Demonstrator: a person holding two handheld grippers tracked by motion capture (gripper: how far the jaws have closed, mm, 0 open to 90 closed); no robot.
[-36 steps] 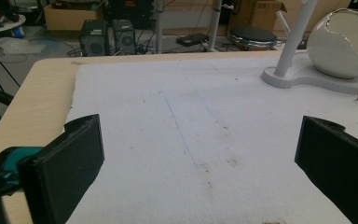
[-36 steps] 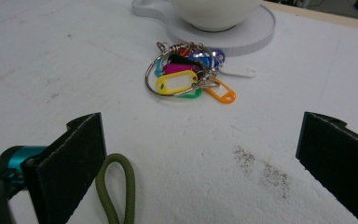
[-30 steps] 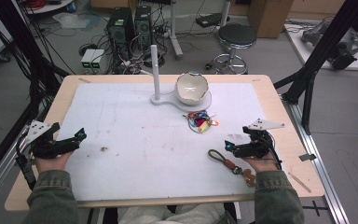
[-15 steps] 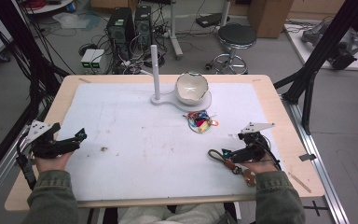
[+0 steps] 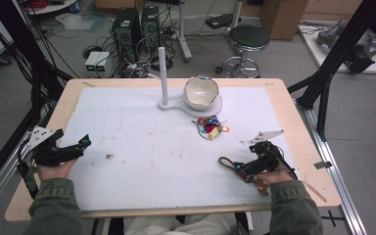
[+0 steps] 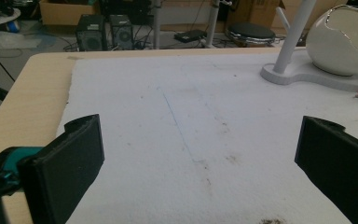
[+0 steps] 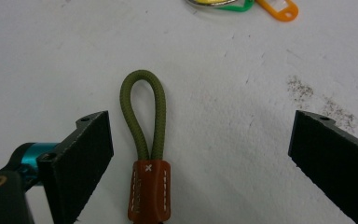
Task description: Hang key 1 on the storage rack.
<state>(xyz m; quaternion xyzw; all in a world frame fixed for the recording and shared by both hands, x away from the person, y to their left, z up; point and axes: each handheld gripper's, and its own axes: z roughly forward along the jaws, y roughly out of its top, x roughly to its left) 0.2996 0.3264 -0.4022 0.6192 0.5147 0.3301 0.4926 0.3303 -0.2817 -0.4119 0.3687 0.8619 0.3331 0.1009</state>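
Observation:
An olive cord loop [image 7: 142, 112] with a brown leather tab [image 7: 149, 191] lies flat on the white mat [image 5: 142, 142]. My right gripper [image 7: 200, 154] is low over it, jaws wide on either side of the cord without touching; they have just been closing a little. From above, the right gripper [image 5: 237, 169] sits at the near right with the loop [image 5: 223, 161] at its tips. The left gripper [image 5: 84, 143] rests at the near left, open. In its own view the left gripper [image 6: 198, 172] has only bare mat between its jaws.
A white eggshell-shaped bowl [image 5: 200, 92] and an upright white post [image 5: 162, 73] share a white base at the back centre. A bunch of coloured key tags [image 5: 211, 127] lies in front of it. The wooden table edge [image 5: 176, 211] runs along the near side.
The right gripper has shifted slightly toward the near edge and tipped down over the olive loop. The left gripper has stayed where it was.

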